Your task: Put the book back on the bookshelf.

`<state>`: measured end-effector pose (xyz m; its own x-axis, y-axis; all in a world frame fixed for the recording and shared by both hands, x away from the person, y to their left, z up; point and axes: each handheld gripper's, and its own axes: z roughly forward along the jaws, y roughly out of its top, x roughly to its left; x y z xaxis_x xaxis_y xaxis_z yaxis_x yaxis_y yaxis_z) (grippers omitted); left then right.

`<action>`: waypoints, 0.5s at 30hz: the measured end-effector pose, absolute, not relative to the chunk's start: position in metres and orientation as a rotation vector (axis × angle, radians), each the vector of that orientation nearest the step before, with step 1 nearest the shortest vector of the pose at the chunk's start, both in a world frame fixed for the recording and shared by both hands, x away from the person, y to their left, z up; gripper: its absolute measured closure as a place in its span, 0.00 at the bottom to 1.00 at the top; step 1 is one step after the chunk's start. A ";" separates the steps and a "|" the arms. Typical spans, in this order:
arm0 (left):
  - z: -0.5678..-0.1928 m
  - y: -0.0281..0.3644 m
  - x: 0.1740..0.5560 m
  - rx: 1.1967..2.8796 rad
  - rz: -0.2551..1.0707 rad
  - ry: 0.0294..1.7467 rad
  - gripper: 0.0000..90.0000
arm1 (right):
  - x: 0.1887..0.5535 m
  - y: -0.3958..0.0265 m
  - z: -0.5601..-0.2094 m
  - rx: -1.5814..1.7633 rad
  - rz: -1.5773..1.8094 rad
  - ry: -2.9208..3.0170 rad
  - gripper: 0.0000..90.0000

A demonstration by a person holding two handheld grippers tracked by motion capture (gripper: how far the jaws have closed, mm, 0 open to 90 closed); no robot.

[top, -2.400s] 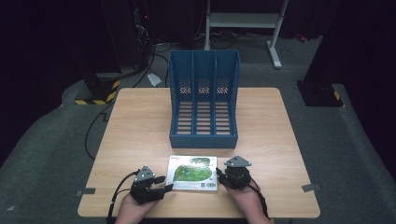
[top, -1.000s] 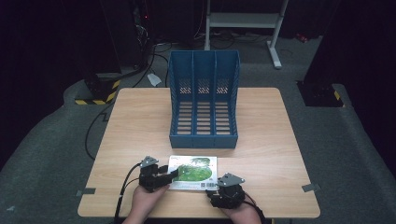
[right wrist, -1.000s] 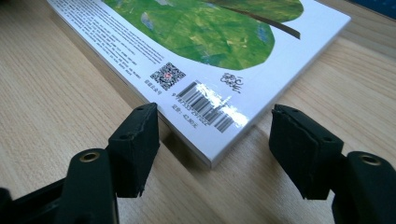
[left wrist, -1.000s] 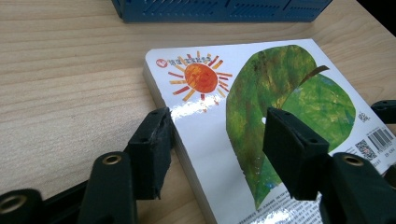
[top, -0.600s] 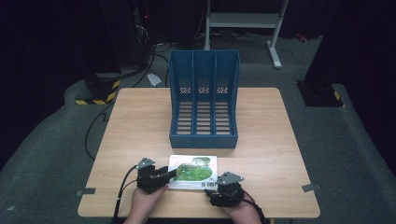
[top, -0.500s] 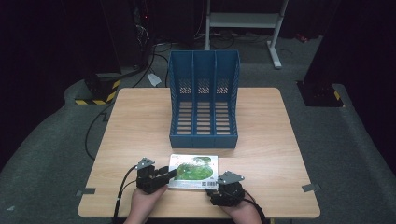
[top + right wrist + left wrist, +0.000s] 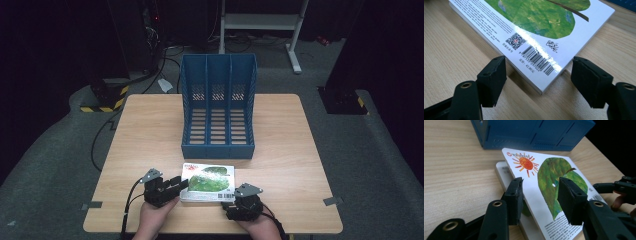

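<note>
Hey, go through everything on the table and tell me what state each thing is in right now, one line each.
Book: flat near the table's front edge, back cover up and lifted along one edge, in front of the rack.
Rack: upright, three slots, all empty.
Left gripper: jaws have just been closing, astride the raised cover edge; grip not certain.
Right gripper: open, jaws just widening, at the book's barcode corner, not touching it.
Table: bare wood around them.

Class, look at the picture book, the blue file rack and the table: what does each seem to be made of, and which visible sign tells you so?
Book: thick glossy board or coated card; light glares off its stiff cover.
Blue file rack: moulded plastic, probably; even matt colour with slotted walls.
Table: pale wood or wood-look laminate; fine straight grain, smooth matt surface.
</note>
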<state>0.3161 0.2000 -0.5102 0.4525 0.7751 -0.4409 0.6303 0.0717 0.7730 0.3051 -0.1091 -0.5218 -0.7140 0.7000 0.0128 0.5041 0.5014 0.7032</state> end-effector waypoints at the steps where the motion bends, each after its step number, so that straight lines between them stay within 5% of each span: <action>1: -0.509 0.200 0.316 1.628 0.172 1.232 0.61 | 0.305 -0.109 -0.522 1.024 1.024 2.481 0.26; 6: -0.500 0.199 0.310 1.592 0.195 1.182 0.61 | 0.304 -0.104 -0.522 1.033 1.000 2.471 0.22; 15: -0.493 0.198 0.305 1.583 0.207 1.134 0.63 | 0.304 -0.107 -0.521 1.096 1.028 2.417 0.30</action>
